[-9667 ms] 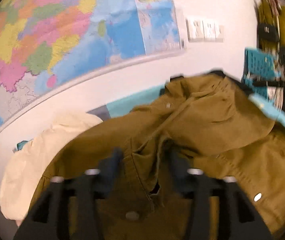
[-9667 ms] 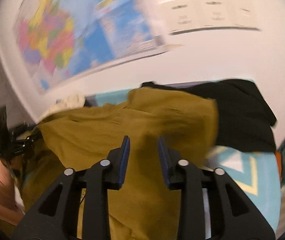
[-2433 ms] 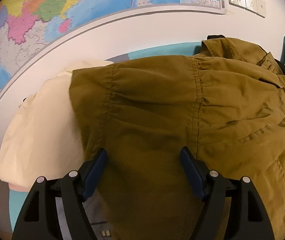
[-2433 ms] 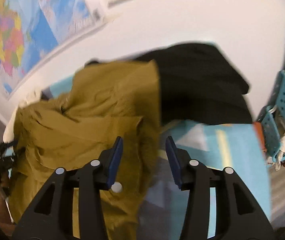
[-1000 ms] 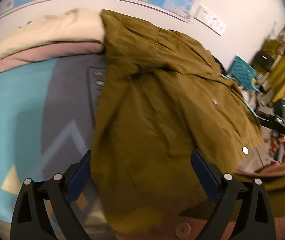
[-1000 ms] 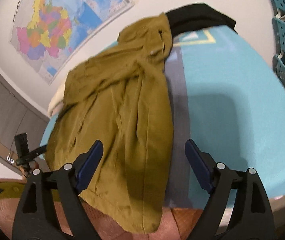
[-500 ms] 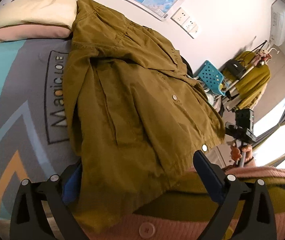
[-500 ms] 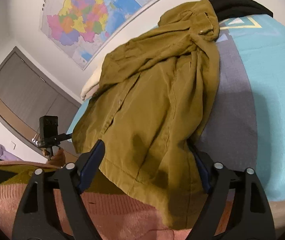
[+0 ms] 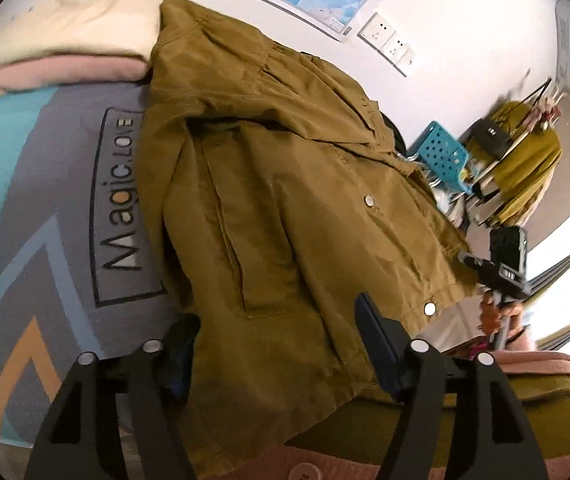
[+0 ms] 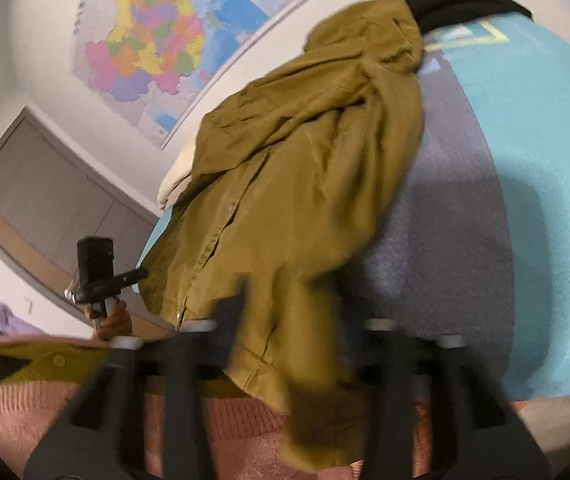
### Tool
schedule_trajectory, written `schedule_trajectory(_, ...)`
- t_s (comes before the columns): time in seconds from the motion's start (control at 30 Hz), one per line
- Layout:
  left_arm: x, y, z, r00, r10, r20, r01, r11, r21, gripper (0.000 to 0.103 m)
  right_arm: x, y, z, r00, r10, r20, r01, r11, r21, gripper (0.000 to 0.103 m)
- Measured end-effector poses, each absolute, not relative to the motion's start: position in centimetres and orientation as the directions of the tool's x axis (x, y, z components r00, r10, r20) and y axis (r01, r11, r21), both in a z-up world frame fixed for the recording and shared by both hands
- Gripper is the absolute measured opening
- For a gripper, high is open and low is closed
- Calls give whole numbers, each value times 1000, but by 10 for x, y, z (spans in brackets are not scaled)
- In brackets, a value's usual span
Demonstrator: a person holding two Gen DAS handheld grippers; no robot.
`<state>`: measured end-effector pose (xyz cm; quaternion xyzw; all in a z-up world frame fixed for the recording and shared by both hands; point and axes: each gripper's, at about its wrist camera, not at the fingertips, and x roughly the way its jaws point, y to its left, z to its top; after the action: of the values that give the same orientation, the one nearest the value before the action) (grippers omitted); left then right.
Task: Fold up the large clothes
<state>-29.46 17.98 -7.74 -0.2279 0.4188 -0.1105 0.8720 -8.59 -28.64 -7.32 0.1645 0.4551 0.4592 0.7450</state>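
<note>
An olive jacket (image 9: 277,184) lies spread over a blue and grey blanket (image 9: 45,208) on a bed, with its snaps facing up. The near hem lies between the fingers of my left gripper (image 9: 277,344), whose jaws are closing but still stand well apart. In the right wrist view the jacket (image 10: 305,168) hangs over the bed's near edge. My right gripper (image 10: 289,308) is blurred and its jaws are closing. A bunched corner of the hem is pinched between them.
Cream and pink bedding (image 9: 65,40) is piled at the far left, and a black garment (image 10: 457,4) lies beyond the jacket's collar. A blue basket (image 9: 443,156) and a clothes rack (image 9: 525,176) stand to the right. A pink knitted sweater (image 10: 25,408) fills the bottom edge.
Both grippers' jaws have narrowed around the jacket's near hem. The right fingers went from wide apart to nearly together, and the cloth now bunches between them.
</note>
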Motion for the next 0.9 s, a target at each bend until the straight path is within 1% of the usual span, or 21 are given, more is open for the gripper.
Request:
schedule_trajectory(0.07, -291, 184, -83, 612, -346, -711, -68, 872, -484, 15, -86, -288, -72, 173, 847, -503, -520, 512, 684, 11)
schedule_trajectory(0.1, -291, 188, -83, 608, -352, -712, -84, 863, -498, 10, -88, -289, -67, 183, 858, -480, -528, 498, 689, 10)
schedule_trajectory(0.13, -293, 193, -80, 609, -351, -711, -107, 852, -512, 8, -91, -292, -56, 193, 879, -435, -538, 466, 703, 9)
schedule_trajectory(0.17, -295, 195, -74, 614, -348, -708, -104, 854, -510, 7, -95, -295, -45, 208, 886, -414, -559, 455, 693, 8)
schedule_trajectory(0.2, -299, 194, -64, 626, -338, -702, -85, 866, -493, 7, -100, -298, -33, 225, 890, -396, -585, 448, 676, 8)
schedule_trajectory(0.27, -310, 194, -43, 668, -337, -664, -35, 877, -480, 6, -113, -301, -8, 242, 904, -352, -636, 422, 646, 7)
schedule_trajectory(0.37, -332, 198, -11, 728, -328, -602, 29, 892, -451, 7, -132, -305, 15, 217, 938, -270, -695, 342, 632, 7)
schedule_trajectory(0.43, -338, 207, -6, 738, -327, -590, 24, 887, -462, 7, -136, -305, 11, 203, 939, -278, -691, 338, 639, 9)
schedule_trajectory(0.47, -339, 212, -10, 730, -326, -600, 16, 886, -463, 8, -134, -303, 3, 179, 942, -283, -673, 328, 663, 14)
schedule_trajectory(0.63, -329, 218, -60, 623, -344, -702, -56, 876, -479, 9, -129, -294, -60, 100, 907, -409, -563, 391, 728, 27)
schedule_trajectory(0.67, -327, 217, -67, 606, -341, -719, -62, 881, -470, 9, -128, -295, -74, 89, 903, -420, -530, 400, 748, 33)
schedule_trajectory(0.7, -326, 215, -76, 585, -337, -738, -65, 887, -456, 9, -128, -293, -83, 82, 901, -425, -507, 405, 761, 35)
schedule_trajectory(0.73, -325, 215, -79, 579, -344, -739, -61, 886, -459, 11, -128, -294, -94, 69, 904, -421, -485, 399, 778, 39)
schedule_trajectory(0.77, -325, 216, -81, 583, -368, -725, -46, 876, -481, 18, -129, -295, -99, 62, 908, -415, -475, 393, 787, 43)
schedule_trajectory(0.8, -325, 217, -81, 586, -385, -713, -33, 868, -496, 30, -131, -295, -104, 59, 910, -409, -468, 388, 794, 43)
schedule_trajectory(0.87, -325, 217, -80, 589, -432, -683, 1, 846, -534, 39, -134, -295, -107, 41, 929, -368, -462, 344, 817, 43)
schedule_trajectory(0.9, -326, 215, -80, 589, -432, -683, 7, 848, -530, 40, -137, -291, -105, 42, 925, -377, -479, 349, 805, 41)
